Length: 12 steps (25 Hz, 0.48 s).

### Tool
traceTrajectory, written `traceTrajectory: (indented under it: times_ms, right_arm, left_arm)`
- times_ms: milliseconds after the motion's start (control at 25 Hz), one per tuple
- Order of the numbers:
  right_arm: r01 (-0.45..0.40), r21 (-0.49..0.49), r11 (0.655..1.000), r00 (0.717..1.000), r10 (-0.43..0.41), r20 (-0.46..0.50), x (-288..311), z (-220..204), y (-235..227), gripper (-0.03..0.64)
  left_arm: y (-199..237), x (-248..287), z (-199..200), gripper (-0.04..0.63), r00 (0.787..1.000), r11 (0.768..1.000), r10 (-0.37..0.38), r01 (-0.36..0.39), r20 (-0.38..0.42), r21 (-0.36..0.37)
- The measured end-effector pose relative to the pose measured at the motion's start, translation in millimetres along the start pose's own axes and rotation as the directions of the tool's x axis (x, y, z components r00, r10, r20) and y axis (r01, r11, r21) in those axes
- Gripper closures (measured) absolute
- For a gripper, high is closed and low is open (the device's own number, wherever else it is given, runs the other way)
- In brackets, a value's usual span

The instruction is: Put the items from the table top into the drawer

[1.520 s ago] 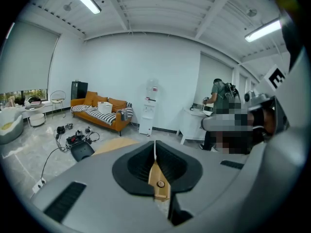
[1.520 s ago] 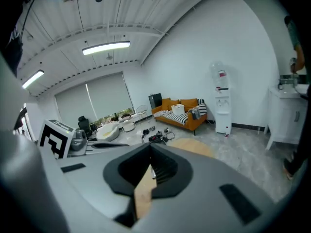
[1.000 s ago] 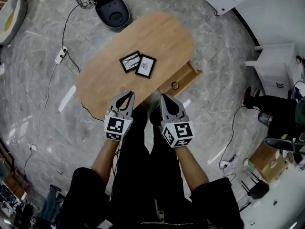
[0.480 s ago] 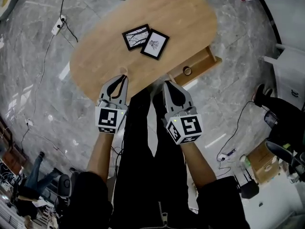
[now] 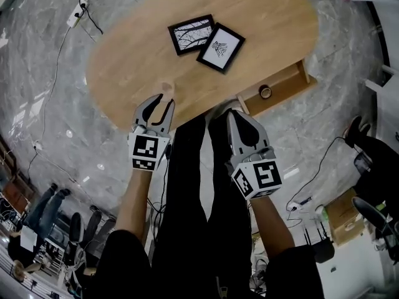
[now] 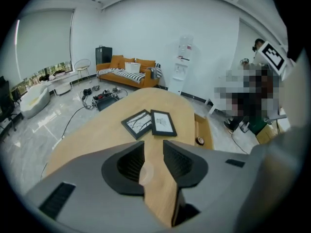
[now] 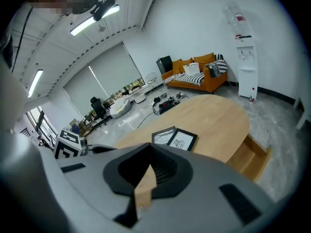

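Observation:
Two black picture frames lie side by side on the oval wooden table (image 5: 124, 73): the left frame (image 5: 191, 33) holds a branch drawing, the right frame (image 5: 221, 47) a small figure. The open drawer (image 5: 283, 86) juts from the table's right side with a small round item (image 5: 265, 92) in it. My left gripper (image 5: 164, 99) hovers at the table's near edge; its jaws are opening with nothing between them. My right gripper (image 5: 234, 113) is shut and empty, just off the edge beside the drawer. The frames (image 6: 137, 124) (image 7: 182, 141) lie ahead of both grippers.
Cables and a power strip (image 5: 78, 8) lie on the marble floor at the left. People's legs (image 5: 53, 207) show at the lower left. An orange sofa (image 6: 129, 69) and a water dispenser (image 6: 182, 64) stand beyond the table. A person sits at the right (image 5: 374, 151).
Both grippers have sunk toward the table's near edge. The left gripper's jaws, shut before, now stand apart. The right gripper stays shut.

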State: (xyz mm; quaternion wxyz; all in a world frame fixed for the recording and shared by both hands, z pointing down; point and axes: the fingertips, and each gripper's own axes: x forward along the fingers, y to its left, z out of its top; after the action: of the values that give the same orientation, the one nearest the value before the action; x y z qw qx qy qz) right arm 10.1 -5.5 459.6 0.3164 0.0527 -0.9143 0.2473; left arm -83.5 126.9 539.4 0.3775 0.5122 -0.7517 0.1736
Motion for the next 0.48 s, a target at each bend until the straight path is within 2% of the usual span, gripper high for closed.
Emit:
traceTrajectory:
  times_ms: [120, 200, 320, 480]
  right_arm:
    - [0.006, 0.005, 1.000, 1.000, -0.006, -0.018, 7, -13, -6, 0.607]
    - [0.006, 0.007, 1.000, 1.000, -0.006, -0.030, 12, -20, -9, 0.607]
    - [0.004, 0.007, 1.000, 0.999, -0.004, -0.042, 18, -29, -11, 0.607]
    - [-0.001, 0.009, 1.000, 0.999, 0.002, -0.049, 25, -35, -13, 0.607]
  left_arm:
    - [3, 17, -25, 0.470, 0.997, 0.999, 0.008, -0.005, -0.073, 0.032]
    - [3, 29, -44, 0.469, 0.990, 0.994, 0.018, -0.003, -0.139, 0.111]
    - [0, 46, -69, 0.471, 0.972, 0.972, 0.027, 0.029, -0.234, 0.233]
    - [-2, 60, -84, 0.472, 0.955, 0.955, 0.025, 0.065, -0.296, 0.289]
